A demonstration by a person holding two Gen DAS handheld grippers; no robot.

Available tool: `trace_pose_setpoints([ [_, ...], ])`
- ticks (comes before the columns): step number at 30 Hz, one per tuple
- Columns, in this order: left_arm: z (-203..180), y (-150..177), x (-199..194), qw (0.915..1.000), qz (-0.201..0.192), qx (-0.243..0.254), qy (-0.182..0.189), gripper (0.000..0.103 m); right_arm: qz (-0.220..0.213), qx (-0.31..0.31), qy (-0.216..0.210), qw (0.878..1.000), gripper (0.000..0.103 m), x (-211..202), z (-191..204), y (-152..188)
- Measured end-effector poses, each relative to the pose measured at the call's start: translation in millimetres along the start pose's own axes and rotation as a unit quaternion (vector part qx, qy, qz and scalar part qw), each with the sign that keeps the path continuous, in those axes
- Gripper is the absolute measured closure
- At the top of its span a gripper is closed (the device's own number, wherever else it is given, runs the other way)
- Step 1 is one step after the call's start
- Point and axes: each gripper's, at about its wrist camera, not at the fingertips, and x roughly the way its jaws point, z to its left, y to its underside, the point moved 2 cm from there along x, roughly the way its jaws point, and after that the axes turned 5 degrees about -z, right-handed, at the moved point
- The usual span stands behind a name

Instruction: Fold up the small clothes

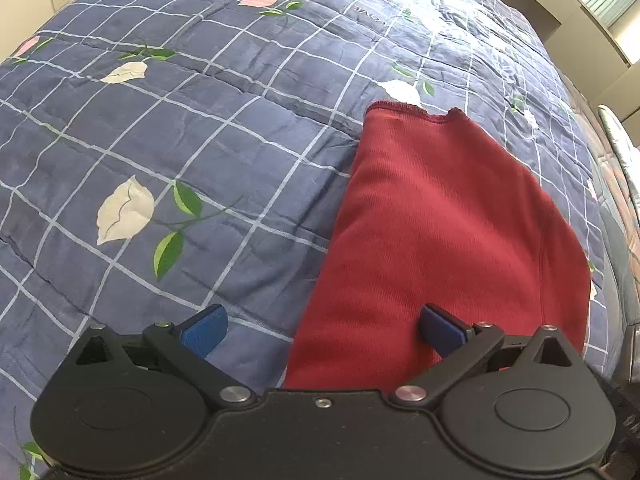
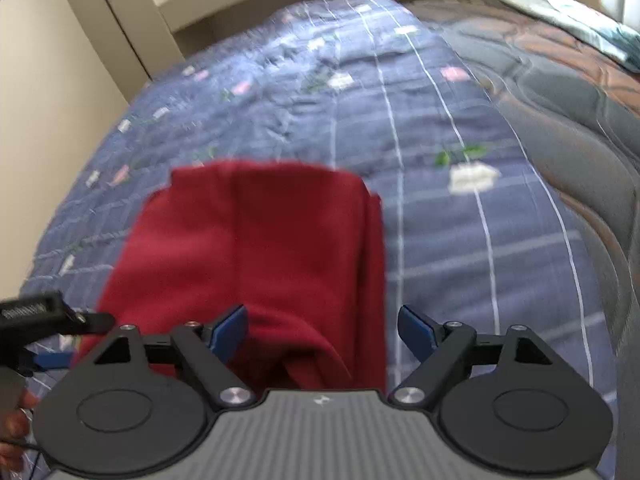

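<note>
A dark red knit garment (image 1: 444, 232) lies flat on the blue checked floral quilt (image 1: 180, 140), folded into a long strip with a hemmed end at the far side. My left gripper (image 1: 322, 330) is open, hovering over the garment's near left edge, with one blue pad over the quilt and the other over the cloth. In the right wrist view the same red garment (image 2: 256, 240) lies ahead, a fold bunched at its near end. My right gripper (image 2: 322, 330) is open above that near end, holding nothing. The left gripper's tip (image 2: 48, 316) shows at the left edge.
The quilt (image 2: 440, 220) covers most of the bed. A grey and brown quilted cover (image 2: 560, 100) lies along the right side, with a pale pillow (image 2: 568, 16) at the far right. A beige wall and cabinet (image 2: 100, 32) stand beyond the bed.
</note>
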Motion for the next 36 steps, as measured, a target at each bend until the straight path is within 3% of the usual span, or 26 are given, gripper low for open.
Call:
trace_pose_setpoints([
  [5, 4, 3, -2, 1.0000, 0.003, 0.005, 0.004, 0.001, 0.016, 0.026, 0.037, 0.999, 0.004, 3, -15, 12],
  [13, 10, 12, -9, 0.9997, 0.019, 0.011, 0.007, 0.001, 0.009, -0.001, 0.074, 0.997, 0.001, -3, -9, 20],
  [18, 14, 21, -10, 0.9994, 0.032, 0.010, 0.012, 0.001, -0.021, 0.029, 0.028, 0.999, 0.002, -24, -5, 21],
  [23, 18, 29, -7, 0.9990, 0.041, 0.013, 0.010, 0.001, 0.011, 0.003, -0.043, 0.999, 0.001, -29, 21, 43],
  [28, 18, 29, -8, 0.9990, 0.042, 0.016, 0.008, 0.001, 0.063, -0.028, -0.037, 0.997, 0.001, -17, 37, 71],
  [33, 17, 29, -8, 0.9990, 0.039, 0.022, 0.007, 0.001, 0.047, -0.041, -0.032, 0.998, 0.002, -19, 42, 71],
  [36, 17, 29, -8, 0.9990, 0.040, 0.019, 0.006, 0.001, 0.029, -0.097, -0.039, 0.994, 0.016, -28, 57, 74],
])
